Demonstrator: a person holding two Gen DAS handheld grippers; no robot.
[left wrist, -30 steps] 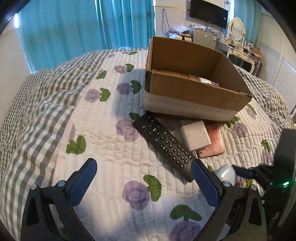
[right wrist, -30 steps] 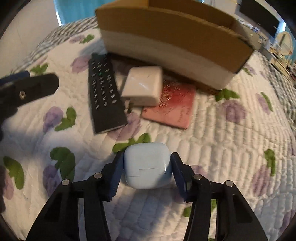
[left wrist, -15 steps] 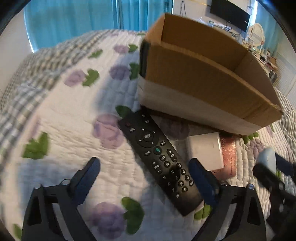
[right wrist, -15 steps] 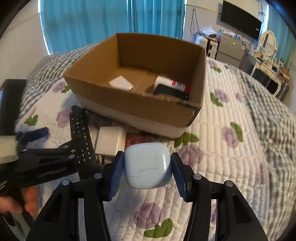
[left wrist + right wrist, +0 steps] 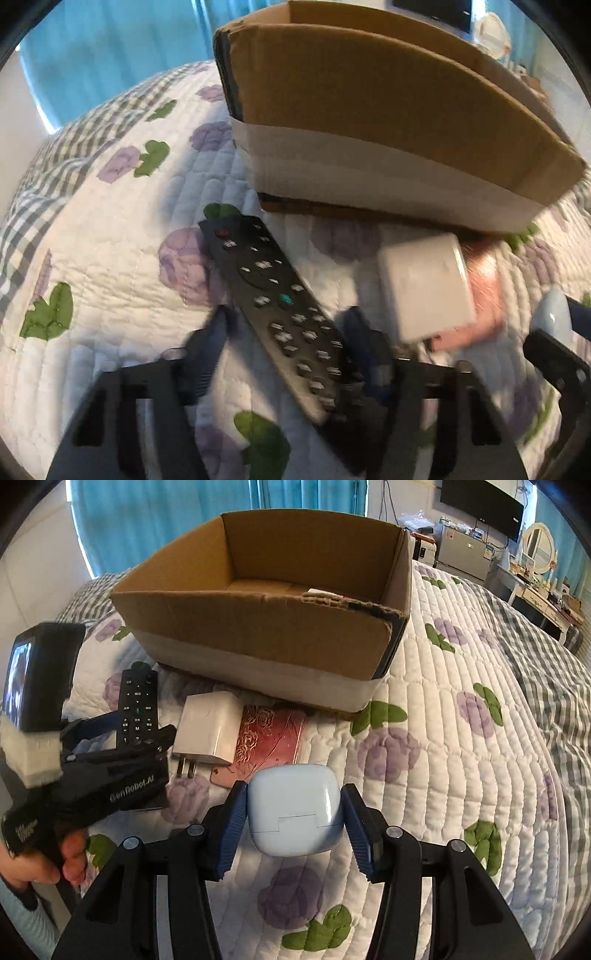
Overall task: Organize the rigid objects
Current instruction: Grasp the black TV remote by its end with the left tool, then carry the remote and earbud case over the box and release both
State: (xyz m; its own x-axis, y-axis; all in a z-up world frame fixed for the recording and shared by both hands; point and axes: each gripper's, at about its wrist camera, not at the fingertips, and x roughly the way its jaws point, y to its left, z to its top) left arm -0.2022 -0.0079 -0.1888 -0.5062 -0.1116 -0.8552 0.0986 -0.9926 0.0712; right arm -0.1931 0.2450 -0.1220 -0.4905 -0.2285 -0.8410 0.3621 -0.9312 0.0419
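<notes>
Now, right hand-held gripper (image 5: 293, 814) clamped on a pale blue earbud case (image 5: 294, 809), both blue pads pressed to its sides, held above the quilted bed (image 5: 461, 760) with the lid seam facing the camera. At twelve o'clock from the case, an open cardboard box (image 5: 266, 635) resting on the quilt, a white item just visible over its torn near rim, contents otherwise hidden. Between case and box, a white charger (image 5: 207, 734) with prongs pointing toward the camera, lying partly on a pink phone (image 5: 269, 740). At ten o'clock, a black remote (image 5: 137, 705), long axis pointing toward the box. Left hand-held gripper (image 5: 286, 334) open, motion-blurred, fingers straddling the lower half of the remote (image 5: 275, 312) without a clear squeeze; whether the pads touch it, hard to tell. In the left wrist view, charger (image 5: 424, 286) at two o'clock from the remote, box (image 5: 388, 122) at twelve, blue case (image 5: 552, 319) at the far right edge.
</notes>
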